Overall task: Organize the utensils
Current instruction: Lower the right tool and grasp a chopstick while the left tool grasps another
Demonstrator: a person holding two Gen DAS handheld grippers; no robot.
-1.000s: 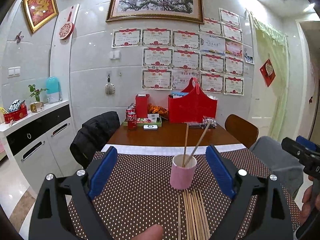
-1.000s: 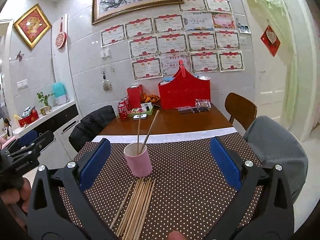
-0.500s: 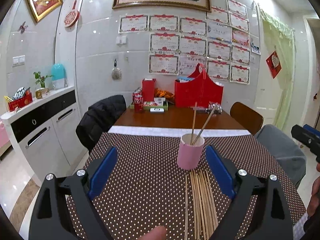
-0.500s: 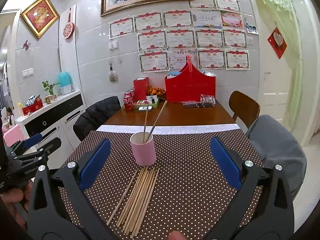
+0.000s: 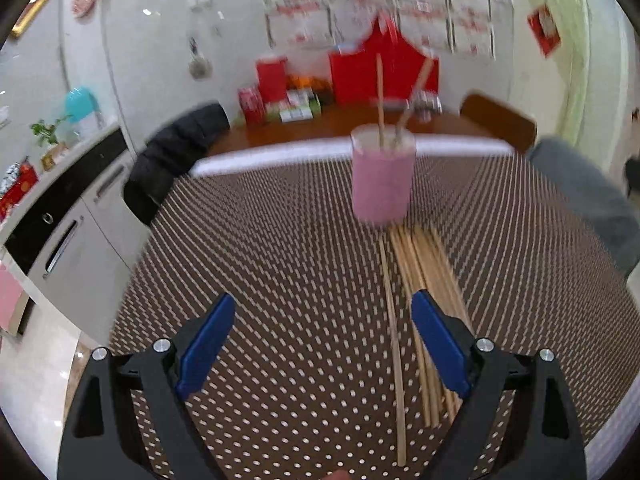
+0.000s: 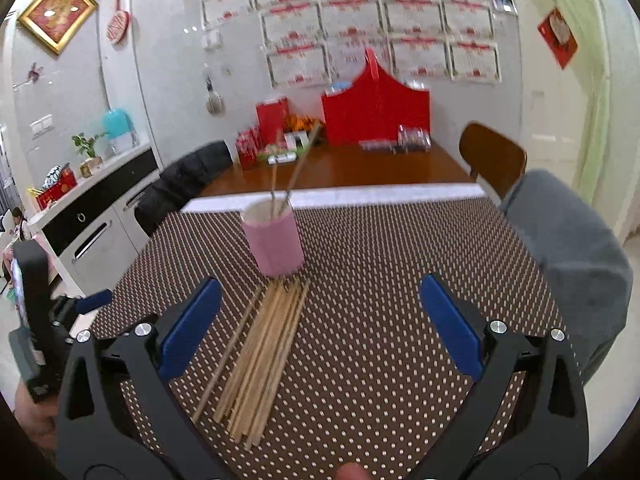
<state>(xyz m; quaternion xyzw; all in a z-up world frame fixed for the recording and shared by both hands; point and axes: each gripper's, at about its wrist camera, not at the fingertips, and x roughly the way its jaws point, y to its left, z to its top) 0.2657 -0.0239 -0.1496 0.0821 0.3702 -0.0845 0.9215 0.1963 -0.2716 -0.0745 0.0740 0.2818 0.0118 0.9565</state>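
**Both grippers wide apart and empty over the chopstick pile**

Left gripper [image 5: 322, 320]: black plastic frame, flat blue pads [image 5: 206, 346], jaws spread wide, nothing between them. It hangs over the brown tablecloth with white polka dots [image 5: 280, 280]. Its right pad sits above the near ends of the loose pale wooden chopsticks [image 5: 416, 280]. View is motion-blurred.

Right gripper [image 6: 320, 320]: same build, blue pads [image 6: 190, 330], jaws equally wide, holding nothing. The chopstick pile [image 6: 264, 356] lies between its pads, nearer the left one.

Chopsticks: thin straight sticks, lying flat on the cloth in a tight, roughly parallel bundle running near to far. One stick is splayed off on the left of the bundle. The far ends reach the base of the cup; whether they touch it I can't tell.

Pink cylindrical cup [image 6: 274, 242]: matte, upright, just beyond the pile. Two chopsticks [image 6: 294, 176] stand in it, leaning apart.

Beyond the cloth: its white border strip [image 6: 380, 194], then the bare glossy brown wooden table [image 6: 360, 168]. At the far end sits a red pointed-top box [image 6: 376, 110] with smaller red packages [image 6: 272, 116] to its left. A curved wooden chair back [image 6: 492, 158] is at far right, a dark jacket over a chair [image 6: 188, 174] at far left. White wall tiles behind carry rows of red-trimmed certificates [image 6: 356, 20].
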